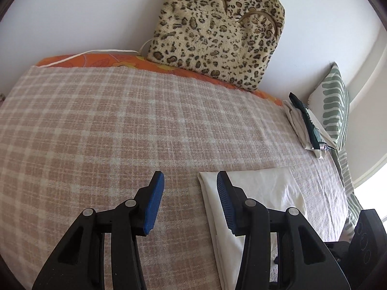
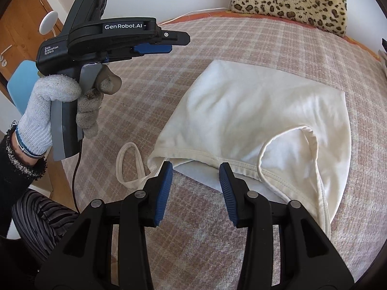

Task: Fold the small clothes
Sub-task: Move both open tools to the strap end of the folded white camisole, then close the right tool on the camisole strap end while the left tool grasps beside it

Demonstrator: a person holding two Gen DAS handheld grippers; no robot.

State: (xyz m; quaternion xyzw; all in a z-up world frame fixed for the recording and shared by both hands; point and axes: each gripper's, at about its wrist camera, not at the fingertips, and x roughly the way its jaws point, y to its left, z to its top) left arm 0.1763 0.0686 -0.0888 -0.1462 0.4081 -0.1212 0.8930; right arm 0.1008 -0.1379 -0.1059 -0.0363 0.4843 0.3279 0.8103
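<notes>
Cream cotton top (image 2: 254, 111) lies flat on the checked blanket (image 2: 169, 77), folded once lengthwise, we judge, with its neck and armhole hems facing us and one thin strap (image 2: 128, 162) trailing loose onto the blanket at the left. It sits mid-bed, well apart from the small stack of folded clothes (image 1: 307, 130) leaning by the green-patterned pillow (image 1: 335, 111), which reads as the finished pile, so this piece looks only part folded. We hold the right gripper (image 2: 196, 166) low, tilted down over the near hem, its blue pads roughly half apart with one on each side of the neckline edge; nothing is pinched, and whether the tips touch the cloth we cannot tell from this angle. That placement suits taking the hem for a next fold away from us. The left gripper (image 1: 191, 176) is raised above the blanket beside the top's long edge, jaws likewise about half open and empty; in the right view its gloved hand (image 2: 53, 104) carries it high, with the fingers pointing level across the bed. Leopard-print cushion (image 1: 217, 29) stands against the wall behind, clear of the work.
</notes>
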